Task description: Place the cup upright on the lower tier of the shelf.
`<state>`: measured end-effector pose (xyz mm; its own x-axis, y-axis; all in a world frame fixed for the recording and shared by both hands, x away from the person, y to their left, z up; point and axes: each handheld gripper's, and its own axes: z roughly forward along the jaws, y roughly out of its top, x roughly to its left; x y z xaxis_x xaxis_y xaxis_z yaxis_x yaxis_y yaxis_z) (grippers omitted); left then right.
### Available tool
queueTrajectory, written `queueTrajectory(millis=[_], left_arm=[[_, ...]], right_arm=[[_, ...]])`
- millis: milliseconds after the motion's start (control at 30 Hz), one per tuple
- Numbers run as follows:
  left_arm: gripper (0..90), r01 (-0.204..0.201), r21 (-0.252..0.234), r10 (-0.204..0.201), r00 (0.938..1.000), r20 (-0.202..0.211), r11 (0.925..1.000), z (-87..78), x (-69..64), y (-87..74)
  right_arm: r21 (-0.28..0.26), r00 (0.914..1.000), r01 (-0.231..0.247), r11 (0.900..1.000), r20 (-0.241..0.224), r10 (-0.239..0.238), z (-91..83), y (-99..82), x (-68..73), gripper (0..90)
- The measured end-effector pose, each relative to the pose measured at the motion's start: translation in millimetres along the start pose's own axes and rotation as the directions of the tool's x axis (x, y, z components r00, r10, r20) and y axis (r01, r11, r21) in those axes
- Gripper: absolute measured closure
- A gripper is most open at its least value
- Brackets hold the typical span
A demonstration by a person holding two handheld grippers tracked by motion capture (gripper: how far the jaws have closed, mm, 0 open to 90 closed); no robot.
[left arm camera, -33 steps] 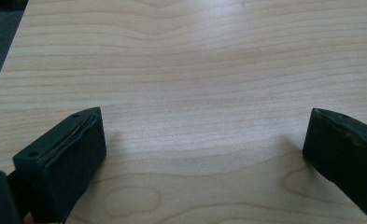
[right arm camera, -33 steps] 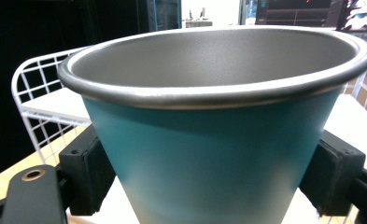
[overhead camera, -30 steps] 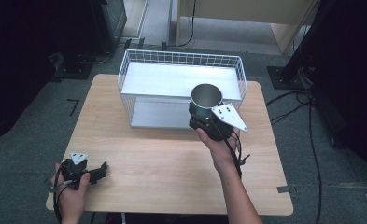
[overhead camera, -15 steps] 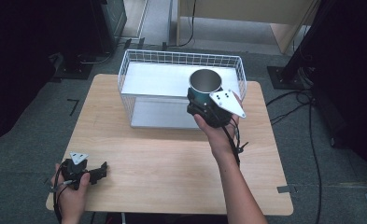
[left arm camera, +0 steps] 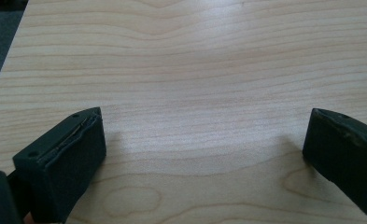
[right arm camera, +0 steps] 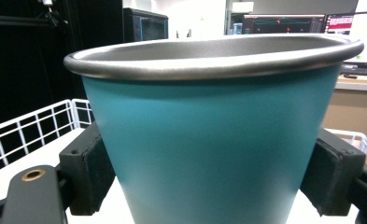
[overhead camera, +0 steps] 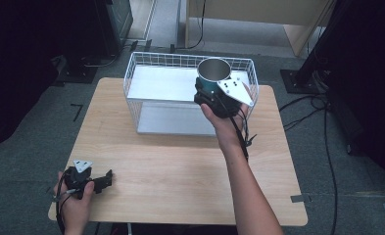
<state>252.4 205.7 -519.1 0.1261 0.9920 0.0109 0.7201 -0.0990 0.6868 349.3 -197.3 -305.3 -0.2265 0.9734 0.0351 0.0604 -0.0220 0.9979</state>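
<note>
Teal metal cup (overhead camera: 212, 77), steel-rimmed and upright, held aloft over the right end of the white wire basket (overhead camera: 146, 66), open mouth up and seemingly empty. Pinched around its lower wall by the right tongs (overhead camera: 205, 94), a black pad pressed on either flank as seen in the right gripper view (right arm camera: 204, 154), rim level and well above the pads. Basket standing at the far side of the wooden counter (overhead camera: 180, 171), with a pale flat floor (overhead camera: 165, 81) inside and wire walls all round.

Probably the step in hand: carrying the cup in over the near wall and setting it down inside. Best done by clearing the top wire fully before any descent, keeping the cup plumb so the base meets the floor flat, and lowering slowly near the right end without brushing the side wires. Release only once the base rests fully; then a straight lift out, pads clear of the rim.

Left tongs (overhead camera: 99, 181) resting low at the near left corner of the counter, spread wide with nothing between them (left arm camera: 204, 135), well apart from the basket.
</note>
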Motion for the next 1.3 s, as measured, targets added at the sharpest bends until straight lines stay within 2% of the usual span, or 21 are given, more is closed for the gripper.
queueTrajectory(millis=[633,767,1300], left_arm=[[0.0,0.003,0.0,-0.003,1.0,0.001,1.0,0.0,-0.2,0.0],[0.0,0.0,0.0,0.0,1.0,0.0,1.0,0.0,0.0,0.0],[0.0,0.004,0.0,-0.004,1.0,0.002,1.0,0.0,-0.3,0.0]], right_arm=[[0.043,0.9988,0.018,0.9989,0.045,-0.02,53.1,3.6,-3.4,17.0],[0.055,0.9992,-0.003,0.9985,0.041,0.001,61.5,2.1,-3.6,17.0],[0.106,0.9978,-0.022,0.9941,0.065,0.015,85.1,-7.0,-3.2,16.9]])
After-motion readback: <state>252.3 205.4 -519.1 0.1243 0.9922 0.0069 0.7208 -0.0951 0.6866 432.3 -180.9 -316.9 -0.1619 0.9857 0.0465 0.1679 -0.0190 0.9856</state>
